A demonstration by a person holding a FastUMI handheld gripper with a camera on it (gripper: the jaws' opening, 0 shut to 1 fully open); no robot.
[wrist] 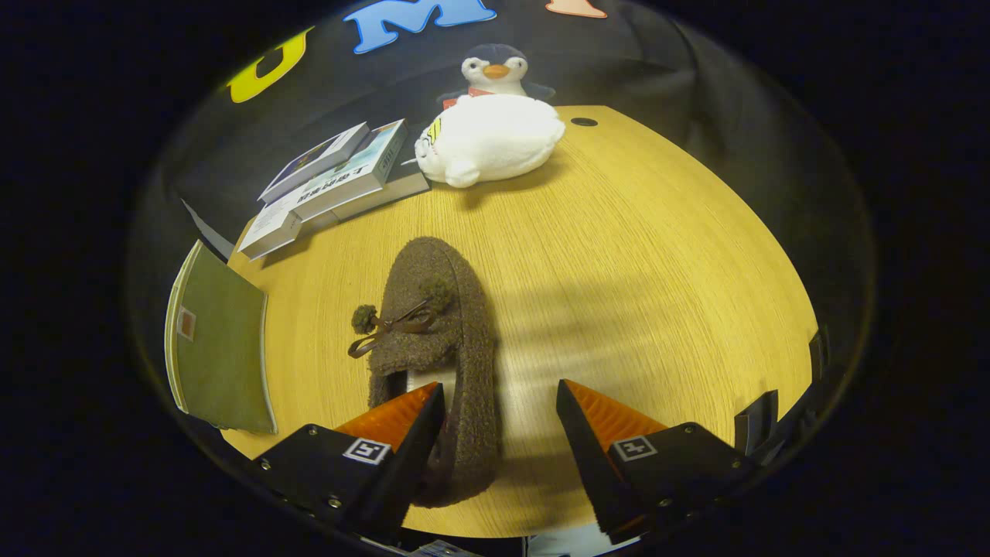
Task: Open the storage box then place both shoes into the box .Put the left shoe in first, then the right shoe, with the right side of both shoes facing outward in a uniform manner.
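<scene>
hand-held gripper (500, 398) spread wide over fuzzy brown shoe (433, 348) with pom-pom bow.

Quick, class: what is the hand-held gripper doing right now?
Hand-held gripper: open, holding nothing; one finger over the brown slipper's heel opening, the other beside it.

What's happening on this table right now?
A person's handheld gripper is open over a brown fuzzy slipper lying on the wooden table. One finger sits over the slipper's heel opening; the other stands beside it, so nothing is gripped yet. Beyond lie stacked books, a white plush toy and a plush penguin.
</scene>
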